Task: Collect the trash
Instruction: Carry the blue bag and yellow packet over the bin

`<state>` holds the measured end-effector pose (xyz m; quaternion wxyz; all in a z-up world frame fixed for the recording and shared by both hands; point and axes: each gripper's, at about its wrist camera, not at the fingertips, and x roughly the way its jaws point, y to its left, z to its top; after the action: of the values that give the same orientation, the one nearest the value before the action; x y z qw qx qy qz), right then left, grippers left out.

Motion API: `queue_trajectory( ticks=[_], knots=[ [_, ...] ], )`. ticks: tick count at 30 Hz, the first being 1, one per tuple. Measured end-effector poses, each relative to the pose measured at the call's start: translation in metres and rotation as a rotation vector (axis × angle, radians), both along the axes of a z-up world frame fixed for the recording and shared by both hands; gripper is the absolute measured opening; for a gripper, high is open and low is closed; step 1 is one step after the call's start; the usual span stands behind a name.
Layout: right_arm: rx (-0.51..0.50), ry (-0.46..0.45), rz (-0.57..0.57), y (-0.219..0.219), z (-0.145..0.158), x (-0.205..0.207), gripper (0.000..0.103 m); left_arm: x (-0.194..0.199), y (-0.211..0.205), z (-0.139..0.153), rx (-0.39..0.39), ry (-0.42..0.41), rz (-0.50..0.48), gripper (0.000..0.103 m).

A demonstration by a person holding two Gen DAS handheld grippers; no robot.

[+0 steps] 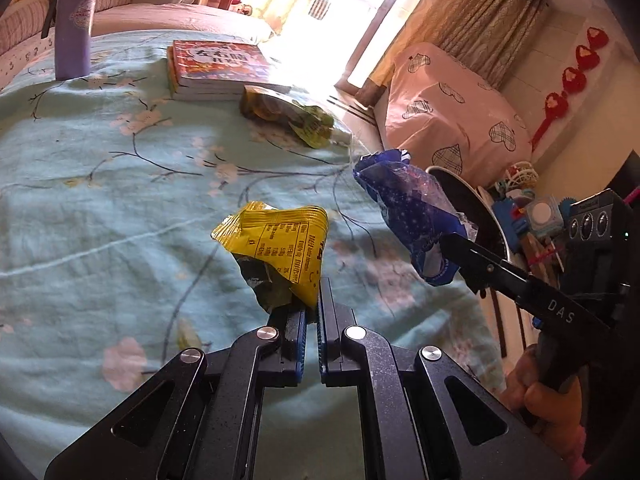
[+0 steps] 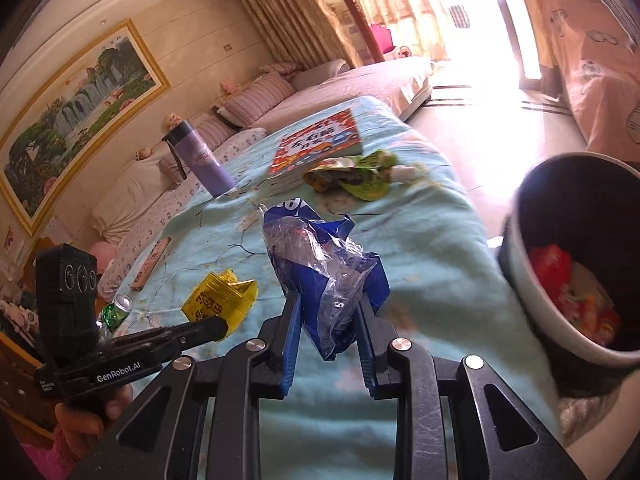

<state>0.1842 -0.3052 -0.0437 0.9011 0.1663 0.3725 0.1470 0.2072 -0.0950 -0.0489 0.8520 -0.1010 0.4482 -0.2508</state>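
My left gripper (image 1: pixel 313 292) is shut on a crumpled yellow wrapper (image 1: pixel 280 240), held above the light-blue floral cloth; in the right wrist view the same yellow wrapper (image 2: pixel 222 298) shows at the left gripper (image 2: pixel 218 326). My right gripper (image 2: pixel 328 300) is shut on a crumpled blue and clear wrapper (image 2: pixel 320 272), which the left wrist view shows as the blue wrapper (image 1: pixel 412 208) pinched by the right gripper (image 1: pixel 448 244). A dark bin (image 2: pixel 532 288) with red trash inside stands at the right edge. A green-yellow wrapper (image 1: pixel 292 114) lies on the cloth by the books.
A stack of books (image 1: pixel 218 68) and a purple bottle (image 1: pixel 74 24) stand at the far side of the cloth (image 1: pixel 100 200). A green can (image 2: pixel 116 310) sits at the left. A pink covered object (image 1: pixel 448 108) and toys (image 1: pixel 528 208) lie beyond the right edge.
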Motion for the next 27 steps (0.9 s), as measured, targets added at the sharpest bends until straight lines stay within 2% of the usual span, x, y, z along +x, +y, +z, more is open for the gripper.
queue_trajectory(
  ticks=[3,11,27],
  knots=[
    [0.003,-0.006,-0.041,-0.019,0.0,-0.018,0.026,-0.011,-0.02,0.001,0.012,-0.002,-0.021,0.004],
    [0.009,-0.018,-0.13,-0.058,-0.001,-0.052,0.026,-0.031,-0.064,0.012,0.107,-0.065,-0.071,0.004],
    [0.033,-0.056,-0.207,-0.09,0.003,-0.088,0.026,-0.049,-0.103,0.019,0.127,-0.086,-0.145,0.004]
  ],
)
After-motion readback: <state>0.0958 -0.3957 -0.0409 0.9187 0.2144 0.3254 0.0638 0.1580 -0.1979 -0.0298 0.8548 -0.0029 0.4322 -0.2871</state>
